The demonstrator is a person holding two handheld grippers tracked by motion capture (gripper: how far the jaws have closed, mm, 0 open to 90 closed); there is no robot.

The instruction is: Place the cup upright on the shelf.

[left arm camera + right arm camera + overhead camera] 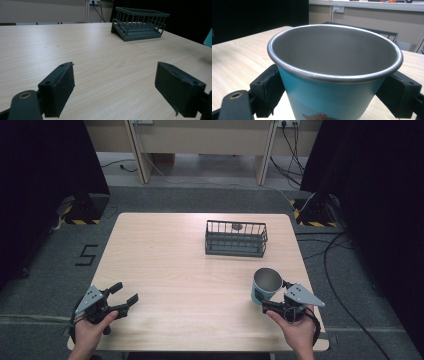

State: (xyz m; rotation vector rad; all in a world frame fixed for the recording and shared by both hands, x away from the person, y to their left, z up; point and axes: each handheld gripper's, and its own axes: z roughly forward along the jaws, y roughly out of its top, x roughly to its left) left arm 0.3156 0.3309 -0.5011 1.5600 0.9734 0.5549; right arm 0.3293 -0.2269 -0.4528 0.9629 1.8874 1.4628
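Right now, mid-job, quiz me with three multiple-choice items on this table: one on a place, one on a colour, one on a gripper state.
1. Where does the wire basket stand?
A. far half of the table, right of centre
B. near left corner
C. on the floor

2. What colour is the cup's outside?
A. red
B. teal
C. yellow

3. How is the left gripper?
A. shut on the cup
B. shut, holding nothing
C. open, holding nothing

Answers: 1 A, the high view shows it there. 2 B, its wall is teal below a steel rim. 3 C, bare table shows between its spread jaws; the right gripper clamps the cup.
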